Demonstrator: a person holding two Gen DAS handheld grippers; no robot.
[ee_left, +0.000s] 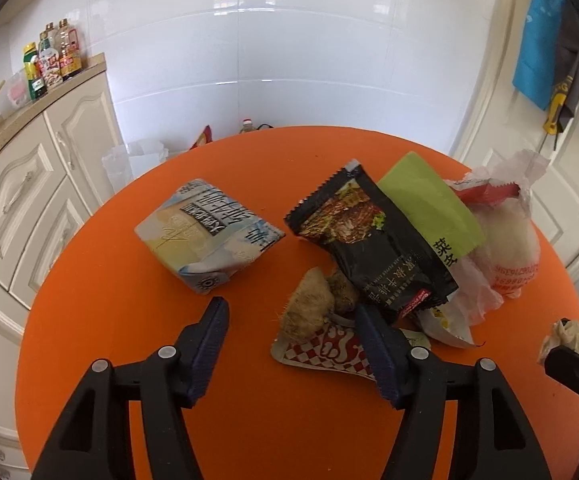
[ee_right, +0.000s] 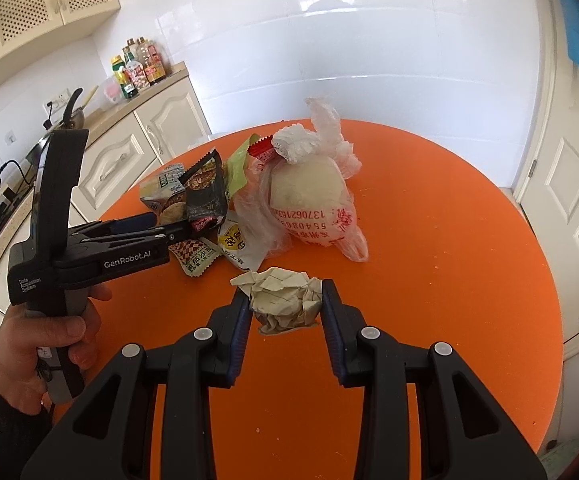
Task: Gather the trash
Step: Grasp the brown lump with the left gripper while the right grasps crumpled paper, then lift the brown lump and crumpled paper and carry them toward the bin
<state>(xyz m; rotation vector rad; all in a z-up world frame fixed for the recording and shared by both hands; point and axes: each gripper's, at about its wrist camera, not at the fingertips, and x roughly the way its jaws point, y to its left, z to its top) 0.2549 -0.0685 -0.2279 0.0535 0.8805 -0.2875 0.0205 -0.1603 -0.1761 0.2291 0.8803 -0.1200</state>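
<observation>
While right tongs [ee_right: 285,300] pinch crumpled paper [ee_right: 283,300], left tongs [ee_left: 289,320] agape, empty, over glossy wrappers [ee_left: 369,240].

orange table [ee_left: 249,420] w/ wrappers [ee_left: 373,240], bag [ee_right: 317,204]

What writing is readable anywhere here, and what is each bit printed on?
"GenRobot.AI": side of the left gripper.
"Data Acquisition System": its black body, small but legible.
"1370621 63": red digits on the plastic bag, partly creased; the line below is unclear.
Black snack packet, green packet, pale carton, checkered sachet: Chinese print, not readable.
Counter bottles: too small.
</observation>
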